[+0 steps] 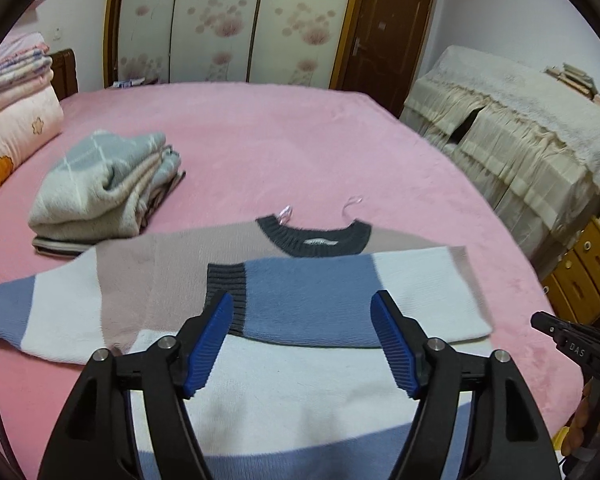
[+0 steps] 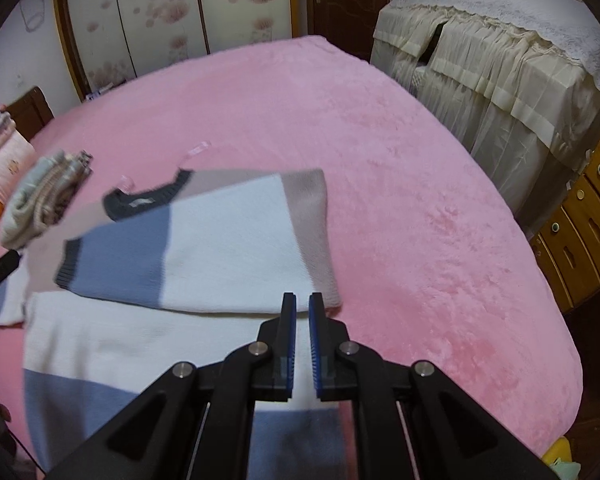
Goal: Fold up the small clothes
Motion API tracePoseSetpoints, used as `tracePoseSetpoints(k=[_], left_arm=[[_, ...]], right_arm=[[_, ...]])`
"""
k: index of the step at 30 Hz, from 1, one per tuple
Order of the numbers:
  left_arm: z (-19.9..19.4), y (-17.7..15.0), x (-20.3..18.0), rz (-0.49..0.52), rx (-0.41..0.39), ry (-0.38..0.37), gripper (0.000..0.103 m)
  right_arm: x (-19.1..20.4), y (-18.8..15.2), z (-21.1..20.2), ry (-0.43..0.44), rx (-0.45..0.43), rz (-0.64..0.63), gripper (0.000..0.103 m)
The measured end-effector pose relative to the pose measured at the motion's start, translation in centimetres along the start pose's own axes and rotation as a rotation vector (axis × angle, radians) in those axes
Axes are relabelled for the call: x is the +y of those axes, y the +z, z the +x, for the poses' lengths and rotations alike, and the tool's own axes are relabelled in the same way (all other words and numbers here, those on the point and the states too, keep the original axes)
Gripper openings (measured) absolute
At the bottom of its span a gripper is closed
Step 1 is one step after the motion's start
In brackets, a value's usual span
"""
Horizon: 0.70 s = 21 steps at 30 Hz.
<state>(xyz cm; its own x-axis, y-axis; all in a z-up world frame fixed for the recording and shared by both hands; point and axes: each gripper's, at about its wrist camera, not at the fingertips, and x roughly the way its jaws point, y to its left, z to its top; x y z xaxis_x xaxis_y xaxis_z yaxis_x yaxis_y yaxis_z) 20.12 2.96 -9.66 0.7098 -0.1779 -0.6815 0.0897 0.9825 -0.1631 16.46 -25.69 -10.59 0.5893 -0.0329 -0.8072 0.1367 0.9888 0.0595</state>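
A small colour-block sweater (image 1: pixel 284 364) in white, blue and beige with a dark grey collar (image 1: pixel 316 240) lies flat on the pink bed (image 1: pixel 260 132). Its right sleeve (image 1: pixel 340 300) is folded across the chest; the left sleeve (image 1: pixel 40 312) lies spread out. My left gripper (image 1: pixel 302 304) is open and empty, above the sweater's middle. My right gripper (image 2: pixel 302 304) has its jaws nearly closed with a narrow gap and nothing between them, over the folded sleeve's near edge (image 2: pixel 260 304). The sweater (image 2: pixel 160 352) also shows in the right wrist view.
A stack of folded clothes (image 1: pixel 100 188) sits on the bed's left; it also shows in the right wrist view (image 2: pixel 40 200). Folded quilts (image 1: pixel 12 120) lie at far left. A covered cabinet (image 1: pixel 520 128) and wooden drawers (image 1: pixel 580 276) stand right of the bed.
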Motion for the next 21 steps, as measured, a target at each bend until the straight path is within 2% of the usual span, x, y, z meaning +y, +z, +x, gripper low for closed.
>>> tracePoseSetpoints(k=[10,14,17,18,19,21], left_arm=[[-7.2,0.6,0.8,-0.067,-0.071,-0.007,0.089],[-9.5,0.3,1.5,-0.065,-0.098,-0.005,0.100],[-11.8,0.0,2.2,-0.058,-0.123,-0.005,0.102],[-12.5,-0.1,2.4,-0.057,-0.130,-0.008,0.102],[-13.1,-0.2,2.7,-0.057,-0.133,-0.011,0.102],[-14.4,-0.2,3.5,-0.059,-0.137,-0.011,0.102]], right_arm=[[3.0,0.5,-6.8,0.096,-0.073,-0.012,0.006],[4.8,0.3,-8.6,0.128,-0.089,-0.023,0.006],[6.4,0.2,-9.8,0.150,-0.099,-0.033,0.008],[7.1,0.1,-10.3,0.160,-0.104,-0.038,0.014],[7.7,0.1,-10.7,0.163,-0.110,-0.041,0.024],[9.0,-0.1,-11.6,0.171,-0.129,-0.050,0.036]])
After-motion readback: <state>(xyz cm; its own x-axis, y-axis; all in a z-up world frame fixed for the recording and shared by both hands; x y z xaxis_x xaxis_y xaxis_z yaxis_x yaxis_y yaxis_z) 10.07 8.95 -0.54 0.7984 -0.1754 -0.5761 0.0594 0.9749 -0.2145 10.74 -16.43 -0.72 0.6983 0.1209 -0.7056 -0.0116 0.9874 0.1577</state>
